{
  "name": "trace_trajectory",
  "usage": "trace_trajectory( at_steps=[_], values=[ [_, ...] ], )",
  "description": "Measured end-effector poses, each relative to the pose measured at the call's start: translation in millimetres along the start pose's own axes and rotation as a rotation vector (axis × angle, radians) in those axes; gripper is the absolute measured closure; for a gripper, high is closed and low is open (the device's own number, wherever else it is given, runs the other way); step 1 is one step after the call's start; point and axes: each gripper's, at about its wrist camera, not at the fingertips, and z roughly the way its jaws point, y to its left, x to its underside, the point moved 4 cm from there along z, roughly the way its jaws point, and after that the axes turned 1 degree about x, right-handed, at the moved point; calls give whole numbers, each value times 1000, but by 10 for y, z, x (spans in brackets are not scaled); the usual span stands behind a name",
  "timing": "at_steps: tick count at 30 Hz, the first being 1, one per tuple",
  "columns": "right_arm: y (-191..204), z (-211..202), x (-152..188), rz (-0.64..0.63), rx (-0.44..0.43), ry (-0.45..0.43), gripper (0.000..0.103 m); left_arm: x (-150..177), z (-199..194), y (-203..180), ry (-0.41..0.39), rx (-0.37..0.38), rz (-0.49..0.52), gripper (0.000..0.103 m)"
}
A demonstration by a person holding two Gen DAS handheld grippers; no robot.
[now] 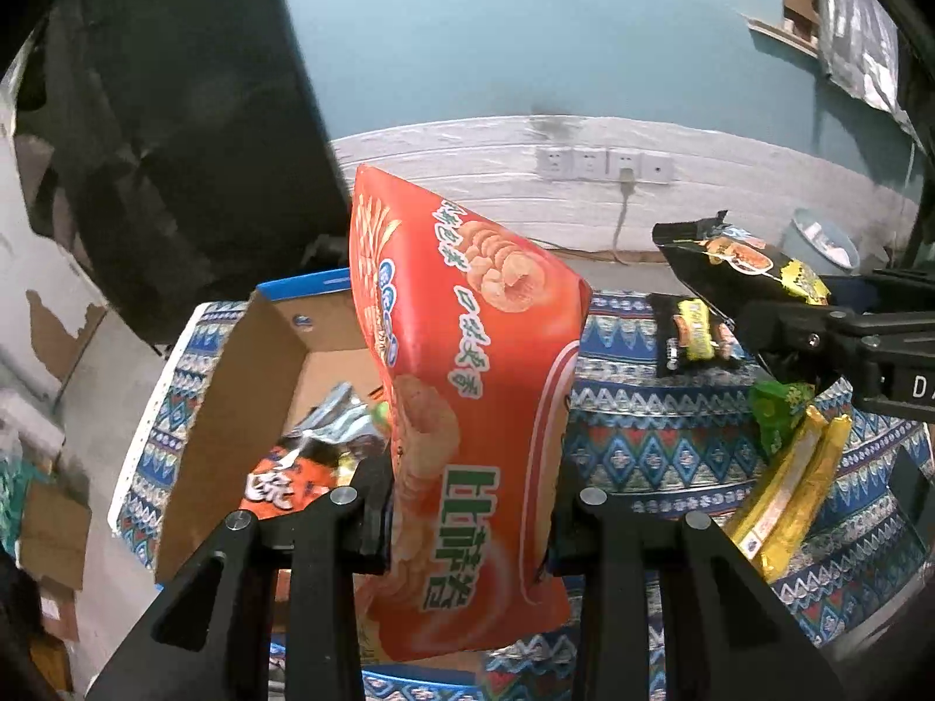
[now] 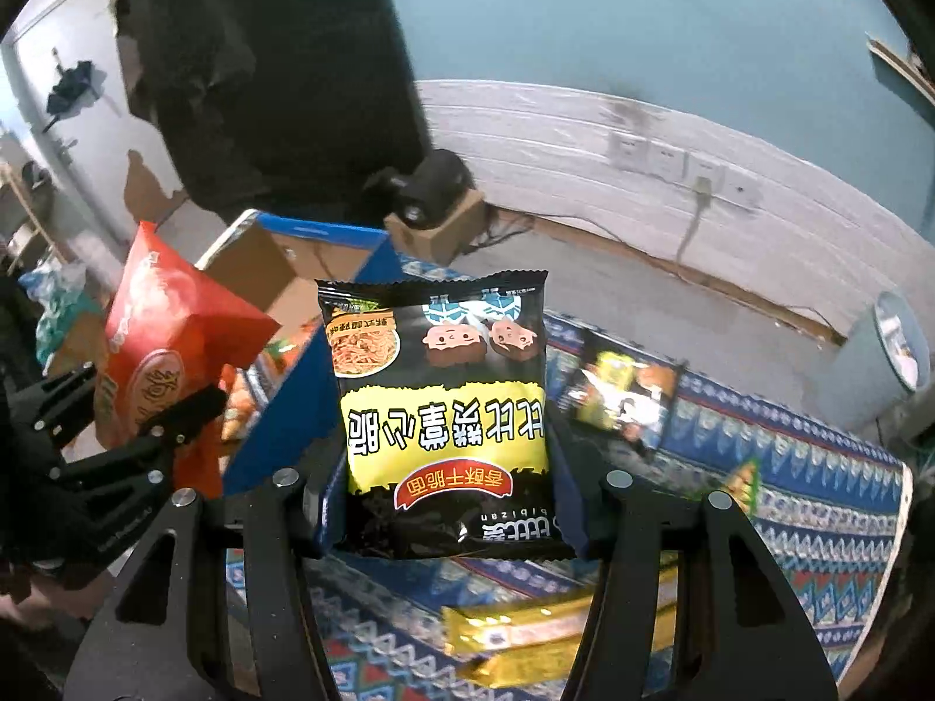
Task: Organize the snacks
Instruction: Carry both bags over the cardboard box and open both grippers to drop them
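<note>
My left gripper point(image 1: 467, 517) is shut on a big orange-red snack bag point(image 1: 461, 385), held upright above the right wall of an open cardboard box point(image 1: 257, 385). The box holds several snack packs point(image 1: 310, 455). My right gripper point(image 2: 447, 511) is shut on a black-and-yellow noodle snack bag point(image 2: 444, 409), held upright above the patterned table cloth point(image 2: 818, 496). In the left wrist view the right gripper point(image 1: 818, 344) and its black bag point(image 1: 742, 263) are at the right. In the right wrist view the orange-red bag point(image 2: 163, 362) and the box point(image 2: 280, 274) are at the left.
On the cloth lie a small black-and-yellow pack point(image 1: 692, 336), a green pack point(image 1: 780, 415) and gold wrapped bars point(image 1: 789, 490). Another black pack point(image 2: 625, 391) and gold bars point(image 2: 526, 637) show in the right wrist view. A bin point(image 2: 888, 350) and a small box point(image 2: 435, 228) stand on the floor.
</note>
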Motion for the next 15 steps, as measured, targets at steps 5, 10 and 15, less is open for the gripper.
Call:
trace_trajectory(
  at_steps=[5, 10, 15],
  values=[
    [301, 138, -107, -40, -27, 11, 47, 57, 38, 253, 10, -15, -47, 68],
    [570, 246, -183, -77, -52, 22, 47, 108, 67, 475, 22, -23, -92, 68],
    [834, 378, -234, -109, -71, 39, 47, 148, 67, 659, 21, -30, -124, 67]
  ],
)
